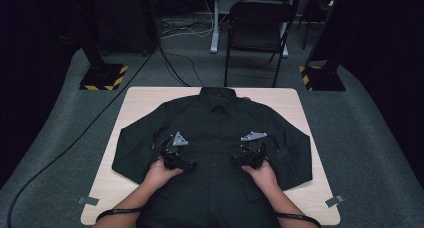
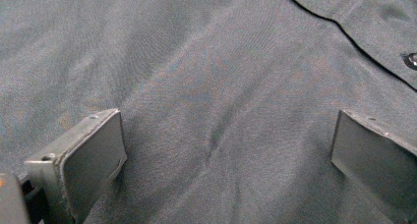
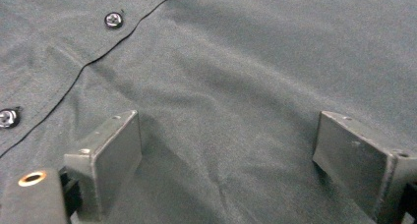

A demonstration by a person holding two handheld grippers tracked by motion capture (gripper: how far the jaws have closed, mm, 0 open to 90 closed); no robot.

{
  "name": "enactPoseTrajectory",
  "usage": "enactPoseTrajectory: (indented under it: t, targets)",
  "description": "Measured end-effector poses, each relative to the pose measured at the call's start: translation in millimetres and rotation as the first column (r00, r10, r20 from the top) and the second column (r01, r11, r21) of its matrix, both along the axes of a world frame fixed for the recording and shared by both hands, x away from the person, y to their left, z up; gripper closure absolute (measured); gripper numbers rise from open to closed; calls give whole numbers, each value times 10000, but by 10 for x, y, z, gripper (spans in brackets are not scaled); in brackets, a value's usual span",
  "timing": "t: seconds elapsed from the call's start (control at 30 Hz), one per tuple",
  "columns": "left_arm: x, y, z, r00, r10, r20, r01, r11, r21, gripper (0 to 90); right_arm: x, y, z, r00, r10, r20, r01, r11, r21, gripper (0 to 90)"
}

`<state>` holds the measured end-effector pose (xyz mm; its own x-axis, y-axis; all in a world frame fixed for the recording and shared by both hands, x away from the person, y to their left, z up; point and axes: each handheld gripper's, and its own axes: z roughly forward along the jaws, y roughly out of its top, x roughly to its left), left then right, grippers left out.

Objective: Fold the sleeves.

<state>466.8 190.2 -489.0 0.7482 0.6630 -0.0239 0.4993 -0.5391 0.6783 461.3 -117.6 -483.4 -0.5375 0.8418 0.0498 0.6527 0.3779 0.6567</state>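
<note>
The dark shirt (image 1: 215, 138) lies flat on the counter (image 1: 135, 103), collar far, hem near, long axis near to far. The left claw (image 1: 172, 150) and right claw (image 1: 252, 149) rest on its front, either side of the button line, both wide open and holding nothing.

Both tools (image 1: 176, 149) (image 1: 252, 149) on dk shirt (image 1: 215, 119)

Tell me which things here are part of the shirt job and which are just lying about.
Part of the job:
- dark shirt, spread flat on the table
- left gripper, open over the shirt front
- right gripper, open over the shirt front

Just lying about:
- black chair behind the table
- cables on the floor
- striped stand bases
</note>
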Motion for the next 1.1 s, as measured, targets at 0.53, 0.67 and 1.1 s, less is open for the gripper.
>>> enactPoseTrajectory:
  t: [0.53, 0.67, 1.1]
  targets:
    - [1, 0, 0, 10000, -4, 4, 4, 10000, 1, 0, 3, -147, 116, 9998, -208, 72, 208, 9998, 26, 153]
    - [1, 0, 0, 10000, -4, 2, 4, 10000, 1, 0, 0, -203, 148, 9995, -303, 110, 302, 9994, 141, 164]
    - [1, 0, 0, 10000, 0, 1, 0, 10000, -7, 0, 21, -408, 213, 9972, -668, 322, 668, 9978, 23, 188]
